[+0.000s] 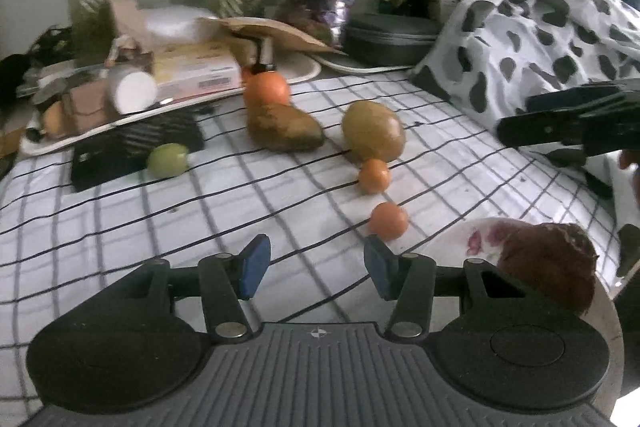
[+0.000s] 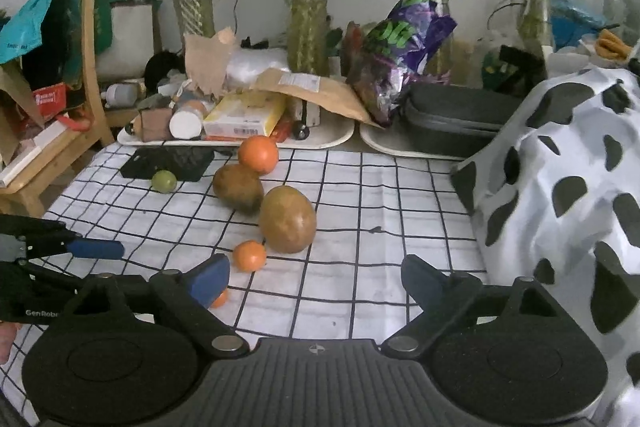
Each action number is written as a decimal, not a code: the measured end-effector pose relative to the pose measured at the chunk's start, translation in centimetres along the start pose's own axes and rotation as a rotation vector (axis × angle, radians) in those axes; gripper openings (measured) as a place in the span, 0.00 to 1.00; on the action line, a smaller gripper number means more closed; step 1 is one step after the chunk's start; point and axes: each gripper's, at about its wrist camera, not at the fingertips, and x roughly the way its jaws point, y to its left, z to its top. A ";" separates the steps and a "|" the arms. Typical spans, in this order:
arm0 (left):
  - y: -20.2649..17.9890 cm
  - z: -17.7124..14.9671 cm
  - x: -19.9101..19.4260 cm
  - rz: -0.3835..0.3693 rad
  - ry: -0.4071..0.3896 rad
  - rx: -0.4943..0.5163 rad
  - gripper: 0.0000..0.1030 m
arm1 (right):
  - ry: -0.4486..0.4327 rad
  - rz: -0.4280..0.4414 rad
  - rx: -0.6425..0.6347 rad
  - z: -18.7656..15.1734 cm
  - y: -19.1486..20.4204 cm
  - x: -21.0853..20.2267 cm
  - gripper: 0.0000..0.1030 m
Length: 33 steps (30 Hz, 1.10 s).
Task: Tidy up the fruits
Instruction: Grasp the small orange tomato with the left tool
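On the checked cloth lie a big orange (image 1: 267, 87) (image 2: 259, 154), two brown-green mangoes (image 1: 285, 127) (image 1: 373, 131) (image 2: 237, 187) (image 2: 287, 219), a green lime (image 1: 168, 159) (image 2: 164, 181) and two small oranges (image 1: 373, 175) (image 1: 388, 220) (image 2: 249, 255). A floral plate (image 1: 468, 239) at the right holds a dark red fruit (image 1: 548, 267). My left gripper (image 1: 316, 267) is open and empty, just short of the nearest small orange. My right gripper (image 2: 316, 277) is open and empty above the cloth, right of the small oranges; it also shows in the left wrist view (image 1: 560, 125).
White trays (image 2: 320, 143) with boxes, a bottle and a dark case (image 2: 452, 123) stand behind the fruit, with plants in vases beyond. A black pad (image 2: 172, 163) lies by the lime. A cow-print cloth (image 2: 560, 187) is heaped on the right. A wooden chair (image 2: 88, 67) stands at left.
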 end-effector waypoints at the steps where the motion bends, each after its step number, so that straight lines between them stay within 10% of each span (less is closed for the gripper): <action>1: -0.1 0.1 0.3 -0.017 0.003 0.002 0.49 | 0.009 0.003 -0.001 0.2 -0.1 0.4 0.90; 18: -0.6 1.8 5.1 -0.273 0.064 0.006 0.47 | 0.068 0.009 -0.016 1.7 -1.2 4.3 0.90; 33: -0.9 2.4 5.2 -0.171 0.065 0.079 0.26 | 0.106 0.007 -0.044 2.2 -0.7 6.3 1.00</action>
